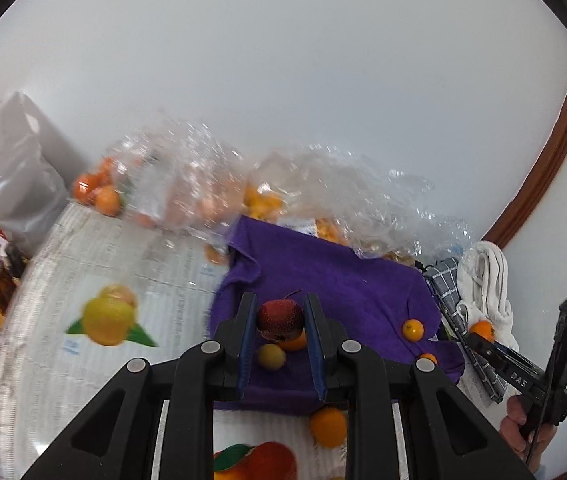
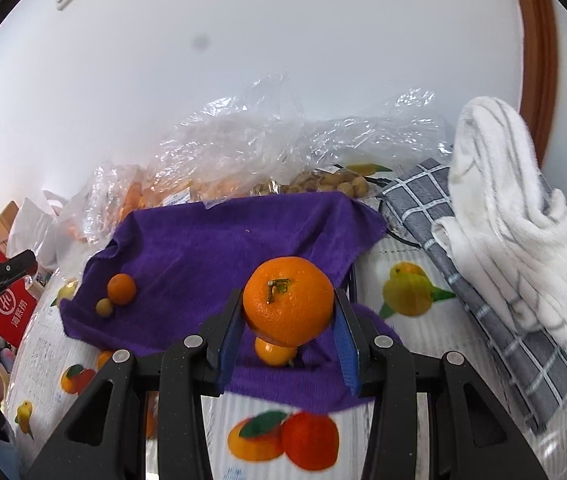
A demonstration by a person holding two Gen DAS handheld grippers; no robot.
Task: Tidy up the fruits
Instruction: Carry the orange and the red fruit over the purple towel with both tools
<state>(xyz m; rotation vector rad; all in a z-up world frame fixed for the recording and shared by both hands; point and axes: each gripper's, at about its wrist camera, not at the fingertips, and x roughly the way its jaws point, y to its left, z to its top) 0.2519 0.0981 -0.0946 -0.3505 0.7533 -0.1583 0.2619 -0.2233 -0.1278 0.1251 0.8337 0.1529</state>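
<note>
Left gripper (image 1: 280, 322) fingers clamped on a small red fruit (image 1: 280, 319), centre-low in the left view. Right gripper (image 2: 288, 312) fingers gripping a mandarin (image 2: 288, 300), stem facing the camera, mid-frame in the right view. Both hang over the purple cloth (image 2: 211, 248) on the desk (image 2: 415, 336), which has a fruit-print cover. I see a few loose small fruits on the cloth: an orange one (image 2: 121, 289) touching a yellowish one (image 2: 104, 307) at left. Clear plastic bags (image 2: 243, 140) of fruit sit along the cloth's far edge. White striped towel (image 2: 511, 216) on a grey checked cloth (image 2: 479, 292) at right. Plain white wall (image 2: 283, 40) behind, brown wooden trim (image 2: 533, 52) upper right.
</note>
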